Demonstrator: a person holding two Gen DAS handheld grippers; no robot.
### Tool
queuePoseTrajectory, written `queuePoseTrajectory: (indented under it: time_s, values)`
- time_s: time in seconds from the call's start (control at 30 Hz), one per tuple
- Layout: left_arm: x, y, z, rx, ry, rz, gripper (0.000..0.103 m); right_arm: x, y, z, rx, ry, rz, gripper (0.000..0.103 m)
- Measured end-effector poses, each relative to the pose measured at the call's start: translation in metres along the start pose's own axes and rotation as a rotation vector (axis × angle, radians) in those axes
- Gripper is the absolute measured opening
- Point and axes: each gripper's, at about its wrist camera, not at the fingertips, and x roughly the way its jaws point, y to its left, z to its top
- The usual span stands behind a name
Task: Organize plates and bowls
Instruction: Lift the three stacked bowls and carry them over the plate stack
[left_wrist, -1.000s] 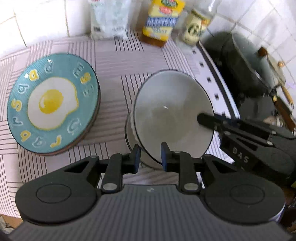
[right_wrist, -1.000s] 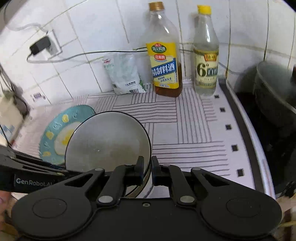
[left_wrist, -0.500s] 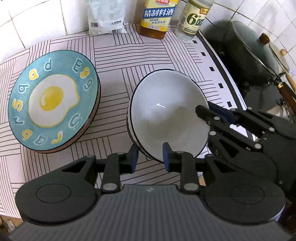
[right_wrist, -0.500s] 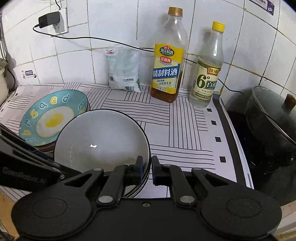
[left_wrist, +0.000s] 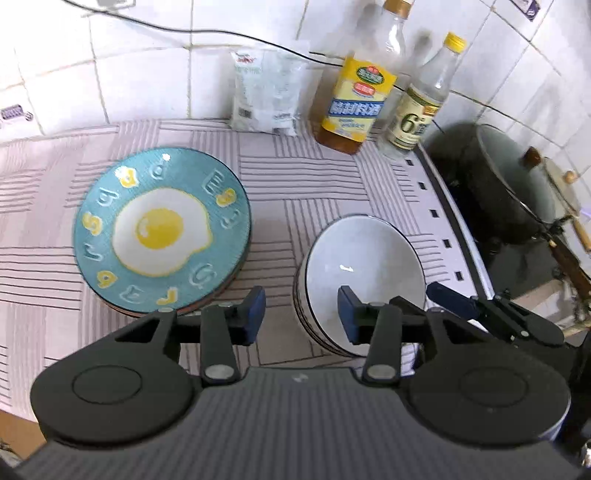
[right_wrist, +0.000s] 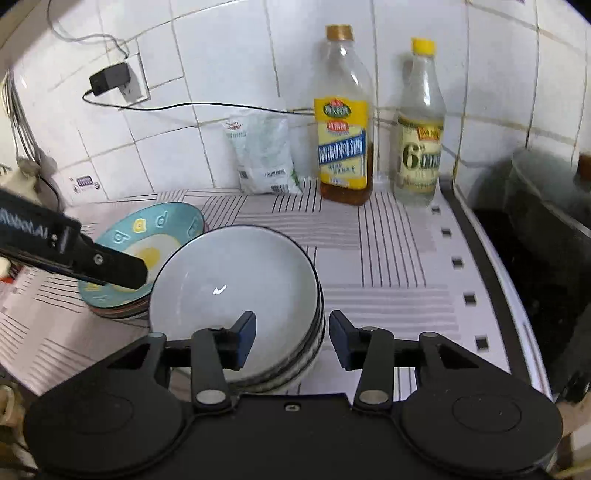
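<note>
A stack of white bowls with dark rims (left_wrist: 364, 266) (right_wrist: 232, 280) rests on the striped mat, the top bowl nested level in it. To its left sits a stack of plates topped by a teal fried-egg plate (left_wrist: 162, 229) (right_wrist: 147, 229). My left gripper (left_wrist: 301, 314) straddles the bowls' left rim; its jaws are opening and the pads are clear of the rim. My right gripper (right_wrist: 291, 332) straddles the right rim, jaws opening too, pads not touching. In the left wrist view the right gripper's fingers (left_wrist: 447, 297) show beside the bowls.
A yellow-labelled oil bottle (right_wrist: 343, 147), a clear bottle (right_wrist: 421, 147) and a white bag (right_wrist: 262, 155) stand against the tiled wall. A dark lidded pot (left_wrist: 517, 192) sits on the stove to the right. A charger and cable (right_wrist: 110, 79) hang on the wall.
Both grippers have opened and let go of the top bowl's rim. The bowl went from tilted to lying level on the stack. My left gripper drew back and up.
</note>
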Motion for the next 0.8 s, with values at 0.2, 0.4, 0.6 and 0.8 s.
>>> queuePoseTrajectory:
  time_s: [0.2,0.4,0.6,0.8]
  values:
    - [0.004,0.004,-0.013,0.032,0.006,-0.103,0.048,-0.02,-0.019,-0.01,0.077,-0.025,0.045,0.056]
    - [0.0,0.004,-0.02,0.029,-0.015,-0.149,0.056,-0.036,-0.019,-0.022,0.013,-0.087,0.121,0.067]
    - [0.006,0.007,-0.021,0.037,-0.009,-0.115,0.071,-0.018,-0.011,-0.035,-0.072,-0.018,0.104,0.072]
    - [0.033,0.019,-0.02,-0.054,0.019,-0.177,0.071,0.015,-0.005,-0.051,-0.142,-0.012,0.043,0.093]
